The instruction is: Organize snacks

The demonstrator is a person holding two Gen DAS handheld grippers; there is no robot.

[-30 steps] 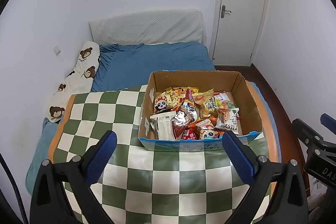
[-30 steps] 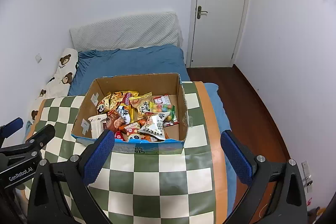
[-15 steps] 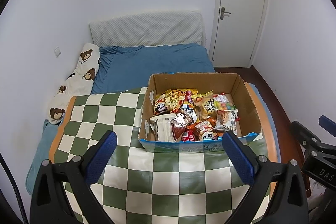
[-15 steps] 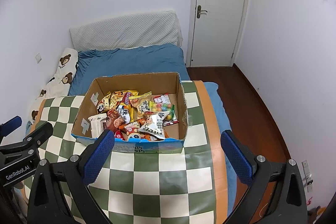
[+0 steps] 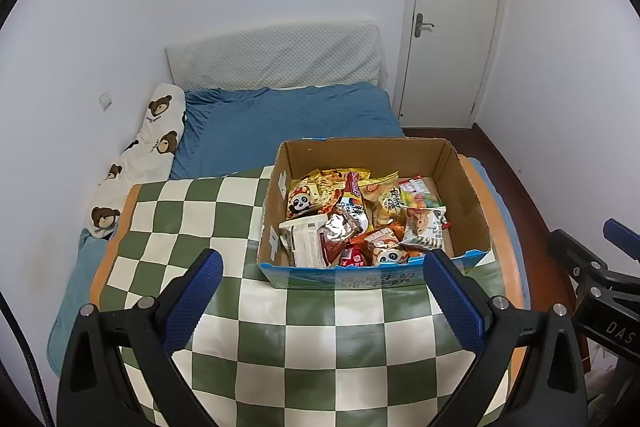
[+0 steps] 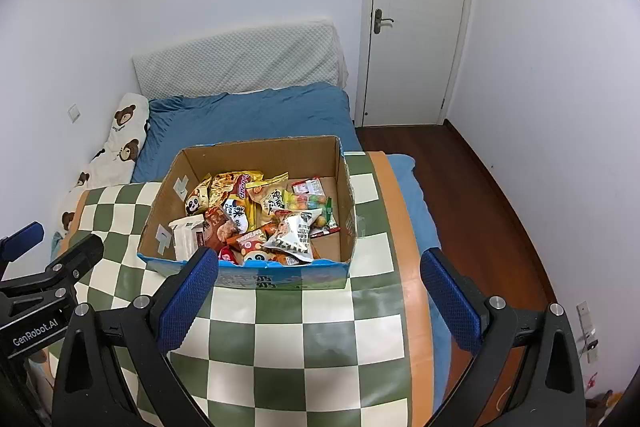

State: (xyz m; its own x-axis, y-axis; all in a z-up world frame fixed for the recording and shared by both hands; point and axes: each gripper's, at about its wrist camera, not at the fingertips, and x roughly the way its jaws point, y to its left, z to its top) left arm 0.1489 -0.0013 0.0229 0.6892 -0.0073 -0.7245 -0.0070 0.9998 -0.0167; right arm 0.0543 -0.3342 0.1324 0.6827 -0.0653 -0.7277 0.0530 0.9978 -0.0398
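Observation:
A cardboard box [image 5: 372, 155] with a blue front edge stands on the green-and-white checked table [image 5: 304, 343]. It holds several snack packets, among them a panda packet [image 5: 302, 201] and a white packet [image 5: 304, 243]. The box also shows in the right wrist view [image 6: 260, 155], with a silver-white packet [image 6: 298, 235] near its front. My left gripper [image 5: 324, 297] is open and empty, held above the table in front of the box. My right gripper [image 6: 320, 293] is open and empty, in front of the box's right half.
A bed with a blue sheet [image 5: 280, 123] and a bear-print pillow [image 5: 152, 147] lies behind the table. A closed white door [image 5: 452, 23] is at the back right. Wooden floor [image 6: 488, 195] runs right of the table. Each gripper shows at the edge of the other's view.
Both grippers have pulled back and risen slightly; the box sits a little lower and farther in both views. Both stay open and empty.

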